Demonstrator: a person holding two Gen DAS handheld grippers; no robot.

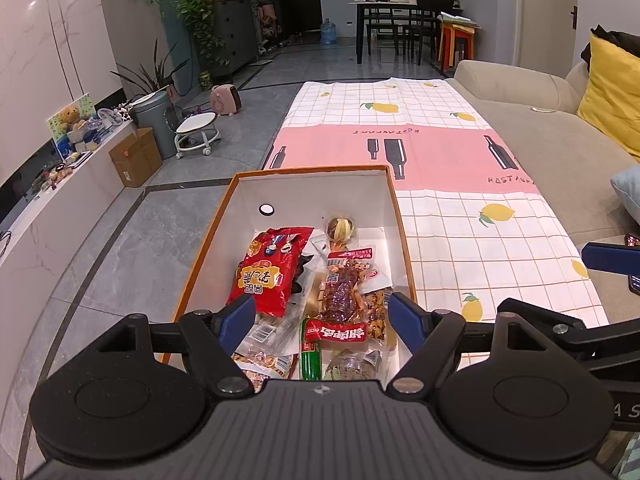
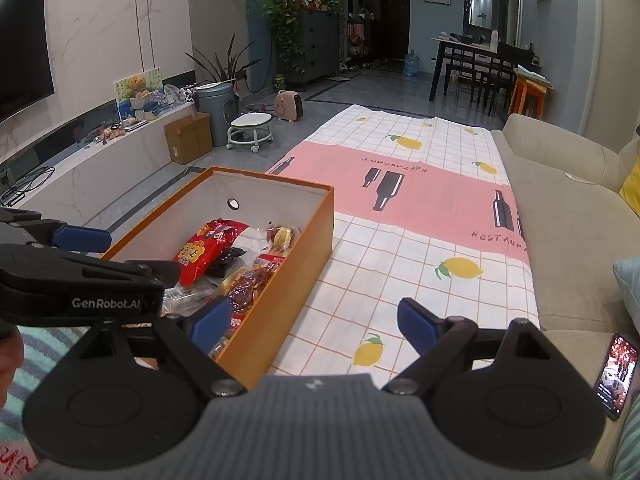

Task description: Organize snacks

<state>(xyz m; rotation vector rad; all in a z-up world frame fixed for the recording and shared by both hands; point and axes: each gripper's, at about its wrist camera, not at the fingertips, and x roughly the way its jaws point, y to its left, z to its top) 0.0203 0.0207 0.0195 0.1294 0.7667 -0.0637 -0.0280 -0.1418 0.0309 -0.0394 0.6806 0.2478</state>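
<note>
An orange cardboard box with a white inside sits on the left part of a checked tablecloth. It holds several snack packs: a red bag, a clear pack of dark dried meat, a green sausage stick and a small round wrapped snack. My left gripper hangs open just above the box's near end, nothing between its blue fingers. My right gripper stands open over the box's right wall and the cloth, empty.
The lemon-and-bottle tablecloth stretches far ahead. A beige sofa runs along its right side, with a yellow cushion. A lit phone lies at the near right. Left of the box is grey tiled floor.
</note>
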